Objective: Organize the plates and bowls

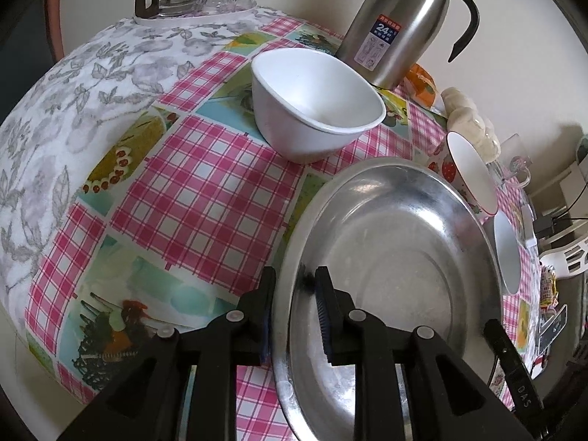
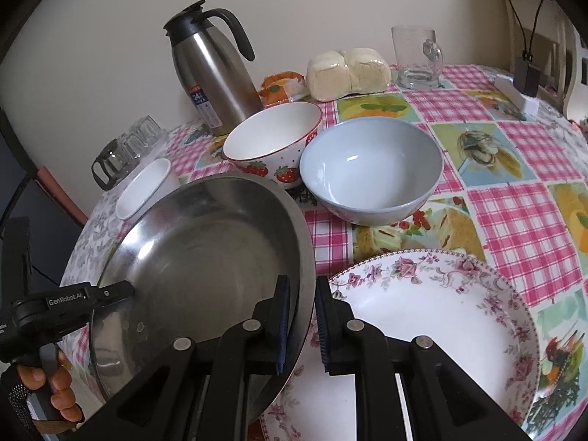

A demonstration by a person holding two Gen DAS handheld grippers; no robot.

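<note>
on checked pink tablecloth [image 2: 514, 220], steel plate [image 2: 205, 250], beige wall [image 2: 330, 7] behind

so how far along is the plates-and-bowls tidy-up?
Done: nothing looks stacked yet. In hand: the left gripper and right gripper both straddle the steel plate's rim, over the floral plate's edge. Left: the white bowl, strawberry bowl and blue bowl stand separately.

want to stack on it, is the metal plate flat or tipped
Tipped: the metal plate has its right rim raised over the floral plate, between both grippers.
</note>
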